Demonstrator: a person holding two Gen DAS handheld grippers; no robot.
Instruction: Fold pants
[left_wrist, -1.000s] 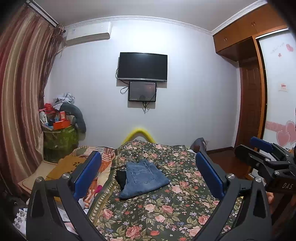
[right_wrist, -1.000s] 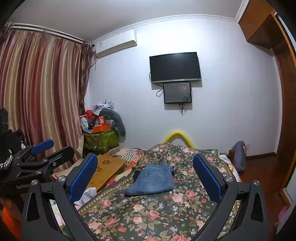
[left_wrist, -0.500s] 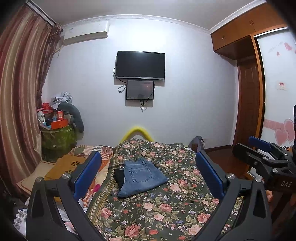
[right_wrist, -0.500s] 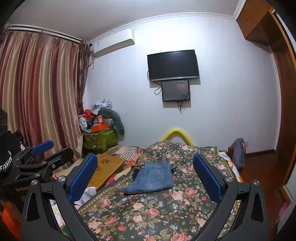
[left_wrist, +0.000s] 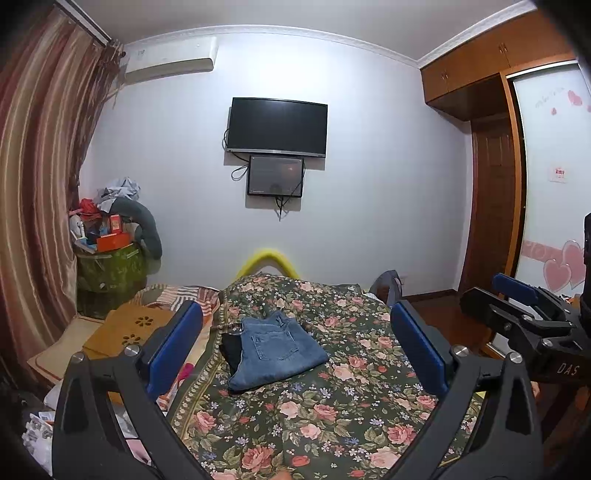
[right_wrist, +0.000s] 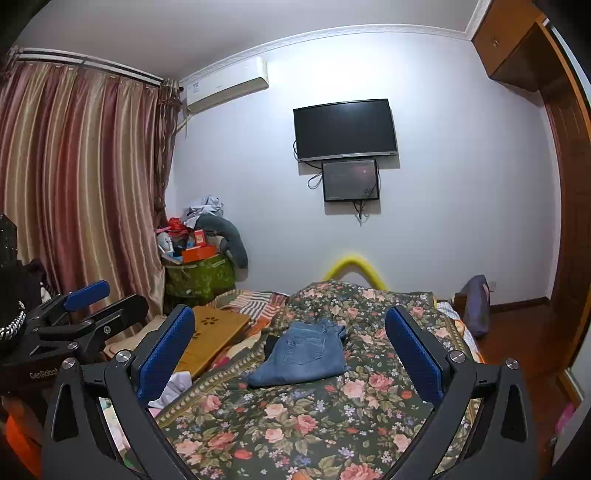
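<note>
A: Jeans (left_wrist: 275, 349) lie folded in a compact stack on the bed (left_wrist: 332, 413), mid-quilt, back pocket up. A dark item (left_wrist: 231, 349) pokes out at their left edge, touching; can't tell if it's part of them.

B: Grippers?

A: Left gripper (left_wrist: 295, 349) fingers spread wide, holding nothing, raised well off the quilt. Right gripper (right_wrist: 290, 354) the same: spread, empty, clear of the jeans.

B: Fold looks done, then. Risks?

A: My guess: any new reach could drag the top layer and skew the stack, since denim slides on itself. A spread finger could also snag the quilt and pull the whole pile.

B: The upper edge looks bunched.

A: Yes, slightly rumpled there; poking at it might unfold it.
</note>
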